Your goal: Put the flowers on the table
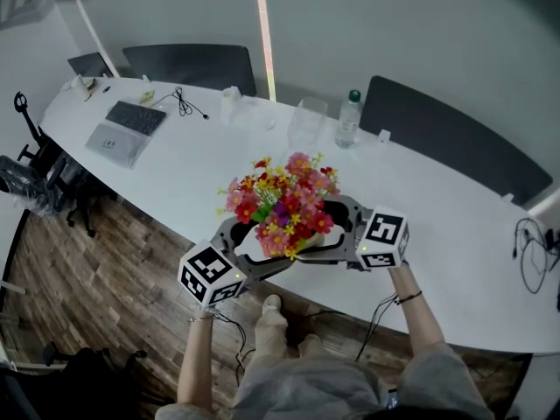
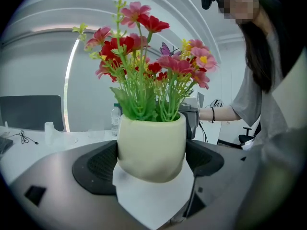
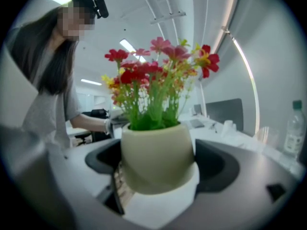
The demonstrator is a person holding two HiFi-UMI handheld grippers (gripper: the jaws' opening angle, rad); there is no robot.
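Note:
A bunch of red, pink and yellow artificial flowers [image 1: 284, 201] stands in a cream pot [image 2: 151, 147]. In the head view the blooms hide the pot. Both grippers hold the pot from opposite sides over the near edge of the white table [image 1: 437, 234]. My left gripper [image 1: 262, 245] is shut on the pot, with its dark pads [image 2: 96, 166] pressed against the pot's sides. My right gripper [image 1: 330, 230] is shut on the same pot [image 3: 158, 155] from the other side. The pot stays upright. Whether its base touches the table is hidden.
On the table's far side lie a laptop [image 1: 127, 129], a black cable [image 1: 184, 103], clear cups [image 1: 306, 122] and a water bottle [image 1: 348, 119]. More cables [image 1: 529, 252] lie at the right end. Dark chairs [image 1: 188, 64] [image 1: 455, 138] stand behind the table.

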